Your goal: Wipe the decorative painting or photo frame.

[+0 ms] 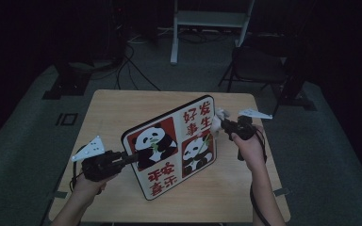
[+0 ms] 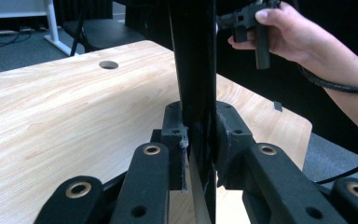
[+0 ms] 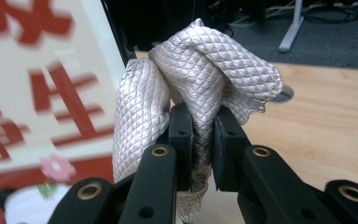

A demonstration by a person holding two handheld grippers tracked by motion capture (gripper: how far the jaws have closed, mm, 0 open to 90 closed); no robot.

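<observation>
Standing near the desk's (image 1: 108,108) middle, a panda picture board (image 1: 172,146) is kept upright by the left gripper (image 1: 122,157), jaws clenched on its edge; the right gripper (image 1: 224,123) pinches a bunched grey cloth (image 3: 200,79) against its top corner, apparently to wipe it.

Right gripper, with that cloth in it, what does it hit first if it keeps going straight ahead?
Most likely the panda board. The right gripper points its cloth at the board's upper right edge, close by; whether they already touch is unclear.
</observation>
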